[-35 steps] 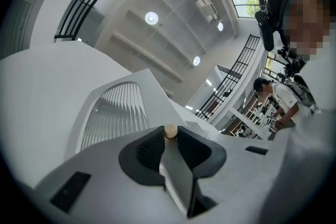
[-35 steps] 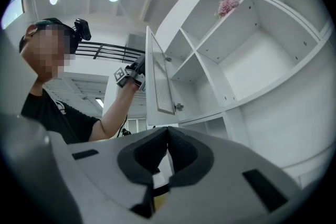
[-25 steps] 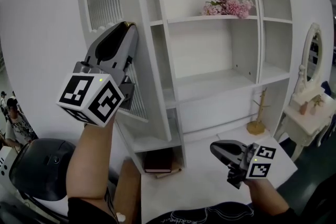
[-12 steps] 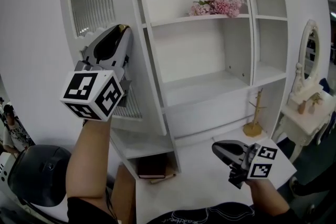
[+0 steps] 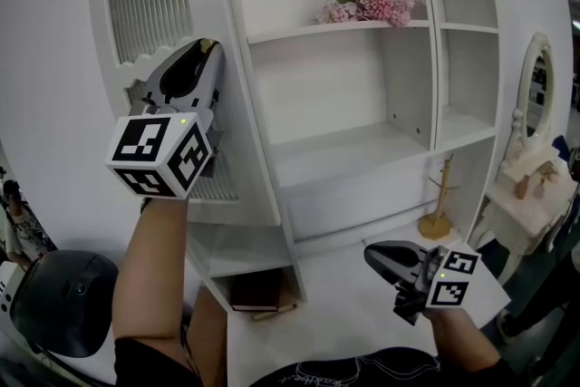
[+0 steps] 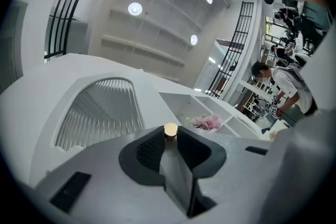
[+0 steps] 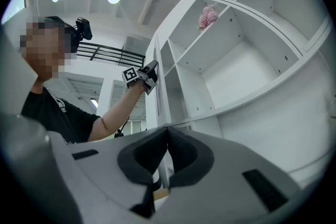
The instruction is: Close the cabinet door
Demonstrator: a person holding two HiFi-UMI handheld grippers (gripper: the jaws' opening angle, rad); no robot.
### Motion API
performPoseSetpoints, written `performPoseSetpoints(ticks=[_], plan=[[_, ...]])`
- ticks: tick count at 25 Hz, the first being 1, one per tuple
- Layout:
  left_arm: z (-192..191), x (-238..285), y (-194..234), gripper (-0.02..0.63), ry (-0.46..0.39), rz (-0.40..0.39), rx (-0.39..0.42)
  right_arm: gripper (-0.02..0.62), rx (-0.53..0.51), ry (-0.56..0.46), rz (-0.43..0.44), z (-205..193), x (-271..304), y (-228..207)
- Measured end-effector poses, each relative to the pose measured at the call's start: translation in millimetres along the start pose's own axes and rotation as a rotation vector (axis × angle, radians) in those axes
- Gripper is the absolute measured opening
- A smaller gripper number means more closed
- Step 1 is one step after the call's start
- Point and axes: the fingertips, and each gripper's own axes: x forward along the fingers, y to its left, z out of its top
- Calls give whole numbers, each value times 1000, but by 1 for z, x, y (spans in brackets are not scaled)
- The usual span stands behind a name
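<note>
Our left gripper point(image 5: 207, 48) clamps the small round knob point(image 6: 170, 130) on the cabinet door point(image 5: 149, 4) — the door stands ajar, left of the open shelves point(image 5: 349, 145). Our right gripper point(image 5: 372, 256) hangs low, pinched shut — empty.

white cabinet door point(image 5: 240, 122), pink flowers point(image 5: 372, 3), gold knob point(image 6: 170, 129)
</note>
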Motion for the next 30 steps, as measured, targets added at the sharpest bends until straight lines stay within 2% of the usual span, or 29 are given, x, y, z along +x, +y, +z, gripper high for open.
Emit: performPoseSetpoints(ticks=[11,30], plan=[[-26,26,4,75,46,50,71,6,-5,-5,0,3,-7,-26],[-65,58,15,77,107,114,184,6,27,-9,60,-9,4,-66]])
